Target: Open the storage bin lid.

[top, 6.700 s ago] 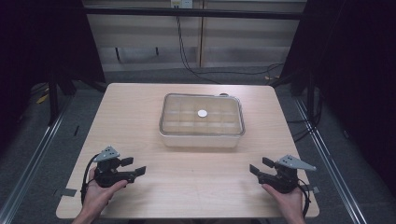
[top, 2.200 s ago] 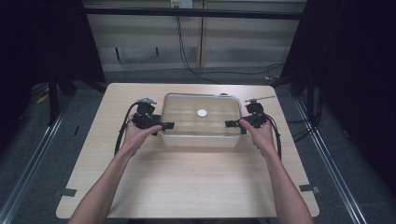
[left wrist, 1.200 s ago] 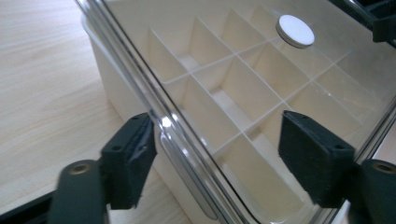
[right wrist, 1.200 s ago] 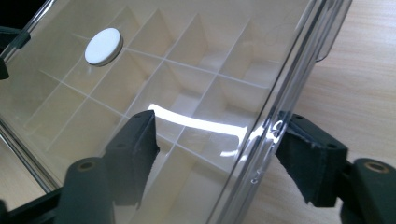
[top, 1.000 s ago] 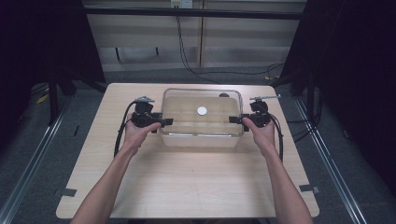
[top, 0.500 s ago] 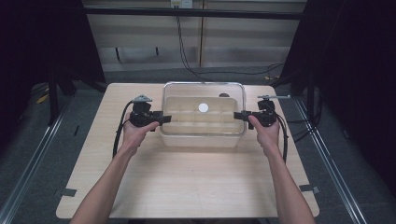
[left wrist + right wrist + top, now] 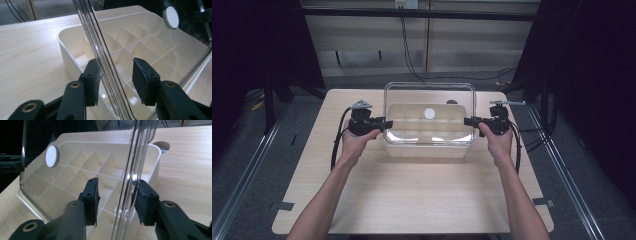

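A cream box [image 7: 427, 150] with many small compartments sits at the table's far middle. Its clear lid [image 7: 429, 95], with a white disc [image 7: 429, 113] on it, is raised and tilted, far edge up. My left gripper [image 7: 384, 123] holds the lid's left edge and my right gripper [image 7: 468, 121] its right edge. Both pairs of jaws have just been closing with the lid's rim between them. In the left gripper view the lid [image 7: 100, 50] runs between the jaws of that gripper [image 7: 116, 80], above the box [image 7: 70, 60]. The right gripper [image 7: 116, 197] grips the lid [image 7: 135, 157] likewise.
The light wooden table [image 7: 412, 200] stretches out in front of the box. A small round dark object [image 7: 452, 102] lies just behind the box, also seen in the right gripper view [image 7: 162, 145]. Cables hang behind the table's far edge.
The lid's far edge has risen and the lid tilts more steeply than a second ago. Both hands stay beside the box's ends.
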Motion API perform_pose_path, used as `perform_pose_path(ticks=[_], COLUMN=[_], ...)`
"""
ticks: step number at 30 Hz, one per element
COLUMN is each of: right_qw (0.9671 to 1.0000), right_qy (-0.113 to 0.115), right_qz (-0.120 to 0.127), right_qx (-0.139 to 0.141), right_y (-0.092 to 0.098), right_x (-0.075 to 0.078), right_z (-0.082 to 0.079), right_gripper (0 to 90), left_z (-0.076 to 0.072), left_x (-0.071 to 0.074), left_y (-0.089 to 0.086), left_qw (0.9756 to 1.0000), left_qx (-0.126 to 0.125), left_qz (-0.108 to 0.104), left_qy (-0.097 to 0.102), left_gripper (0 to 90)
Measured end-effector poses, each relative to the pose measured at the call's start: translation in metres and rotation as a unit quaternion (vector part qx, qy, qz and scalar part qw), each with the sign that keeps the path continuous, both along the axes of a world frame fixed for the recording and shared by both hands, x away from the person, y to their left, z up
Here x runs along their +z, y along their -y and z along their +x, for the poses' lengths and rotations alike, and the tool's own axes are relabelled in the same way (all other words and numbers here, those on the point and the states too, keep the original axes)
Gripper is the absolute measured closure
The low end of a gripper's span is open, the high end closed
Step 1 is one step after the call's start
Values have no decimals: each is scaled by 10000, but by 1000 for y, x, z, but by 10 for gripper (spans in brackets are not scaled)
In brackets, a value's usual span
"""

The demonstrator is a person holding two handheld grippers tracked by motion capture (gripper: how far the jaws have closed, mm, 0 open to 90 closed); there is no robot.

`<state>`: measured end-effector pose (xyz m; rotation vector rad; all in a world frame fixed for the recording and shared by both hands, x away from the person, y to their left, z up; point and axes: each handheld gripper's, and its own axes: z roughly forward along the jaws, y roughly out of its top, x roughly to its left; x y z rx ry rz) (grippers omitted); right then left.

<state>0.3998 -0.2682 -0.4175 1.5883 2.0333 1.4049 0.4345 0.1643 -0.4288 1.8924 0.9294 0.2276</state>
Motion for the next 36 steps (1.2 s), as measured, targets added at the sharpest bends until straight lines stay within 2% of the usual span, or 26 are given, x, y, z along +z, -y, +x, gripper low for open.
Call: perform_pose_path(ticks=[4, 12, 25, 36], right_qw=[10000, 10000, 9999, 9997], right_qy=[46, 21, 75, 185], right_qz=[-12, 3, 74, 130], right_qx=[-21, 22, 106, 101], right_y=[-1, -2, -3, -1], right_x=[4, 6, 8, 15], right_z=[-1, -3, -5, -8], right_gripper=[609, 624, 650, 659], left_z=[-1, -4, -9, -12], left_x=[2, 9, 16, 20], left_y=[-4, -9, -15, -16], left_qw=[9999, 9997, 9994, 9988], left_qx=[0, -3, -51, -57], left_qz=[-135, -244, -274, -421], left_qy=[12, 77, 228, 226], left_gripper=[629, 665, 695, 708])
